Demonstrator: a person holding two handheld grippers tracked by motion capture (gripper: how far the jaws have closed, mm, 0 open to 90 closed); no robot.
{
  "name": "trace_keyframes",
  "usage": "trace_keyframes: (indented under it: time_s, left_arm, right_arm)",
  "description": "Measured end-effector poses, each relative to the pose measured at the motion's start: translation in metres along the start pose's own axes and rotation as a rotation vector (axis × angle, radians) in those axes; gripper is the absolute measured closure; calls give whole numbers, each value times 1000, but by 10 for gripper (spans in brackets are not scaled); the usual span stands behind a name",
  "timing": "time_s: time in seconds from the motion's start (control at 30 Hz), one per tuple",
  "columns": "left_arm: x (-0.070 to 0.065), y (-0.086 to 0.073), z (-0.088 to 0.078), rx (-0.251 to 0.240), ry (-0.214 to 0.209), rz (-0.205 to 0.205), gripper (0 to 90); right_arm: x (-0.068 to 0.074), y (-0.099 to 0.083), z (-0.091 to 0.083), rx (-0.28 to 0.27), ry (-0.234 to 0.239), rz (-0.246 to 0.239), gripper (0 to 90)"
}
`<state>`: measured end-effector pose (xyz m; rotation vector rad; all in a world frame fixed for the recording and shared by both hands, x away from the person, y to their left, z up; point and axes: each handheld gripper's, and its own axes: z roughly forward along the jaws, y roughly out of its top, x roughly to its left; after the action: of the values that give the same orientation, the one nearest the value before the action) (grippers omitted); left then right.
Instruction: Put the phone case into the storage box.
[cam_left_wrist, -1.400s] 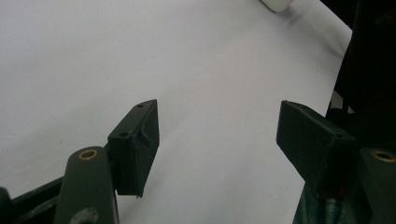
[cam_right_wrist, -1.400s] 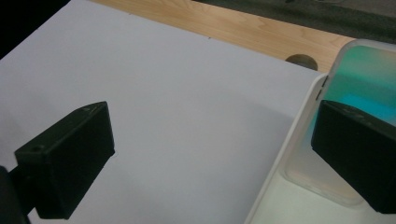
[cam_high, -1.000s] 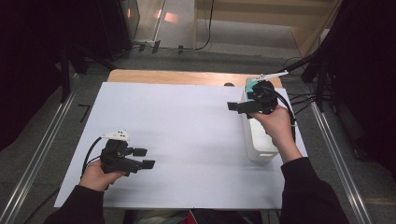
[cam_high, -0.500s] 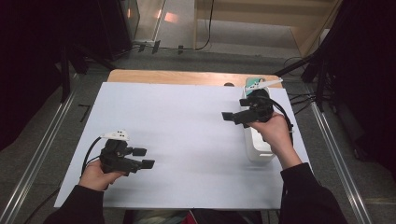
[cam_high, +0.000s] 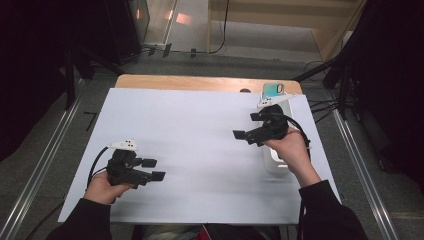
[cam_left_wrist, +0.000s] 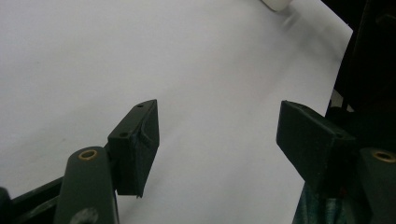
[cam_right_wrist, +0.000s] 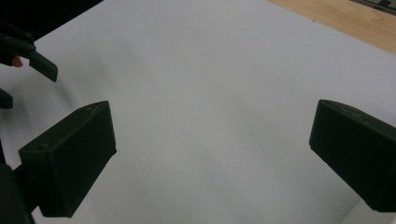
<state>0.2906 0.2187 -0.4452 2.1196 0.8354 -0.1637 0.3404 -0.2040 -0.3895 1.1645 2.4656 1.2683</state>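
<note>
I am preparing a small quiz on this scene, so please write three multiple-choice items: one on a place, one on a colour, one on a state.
1. Where does the white tray lie on the white sheet?
A. at its left edge
B. at its right edge
C. in its middle

2. What colour is the small object at the far end of the tray?
A. teal
B. red
C. yellow

3. How do the jaws of the left gripper stand?
A. shut on a cup
B. shut on a cloth
C. apart, with nothing between them

Key:
1 B, the high view shows it at the right edge, under the right gripper.
2 A, it looks teal.
3 C, bare sheet shows between the jaws.
</note>
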Motion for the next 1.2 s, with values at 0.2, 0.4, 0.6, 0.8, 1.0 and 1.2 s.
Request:
trace_keyframes:
  time_s: [0.2, 0.4, 0.6, 0.8, 1.0, 1.2]
  left_arm:
    - [0, 0, 0, 1, 0, 0, 300]
    - [0, 0, 0, 1, -1, 1, 300]
    - [0, 0, -1, 5, 1, 4, 300]
    - [0, 0, -1, 1, -1, 4, 300]
    - [0, 0, -1, -2, -1, 6, 300]
    - [0, 0, -2, -3, -1, 5, 300]
  right_arm:
    - [6, -9, 2, 6, 12, -13, 0]
    - [15, -17, 2, -1, 33, -31, 0]
    - [21, -26, 3, 4, 55, -59, 0]
    - [23, -35, 1, -4, 93, -59, 0]
    - [29, -43, -2, -1, 98, -81, 0]
    - [33, -52, -3, 9, 115, -85, 0]
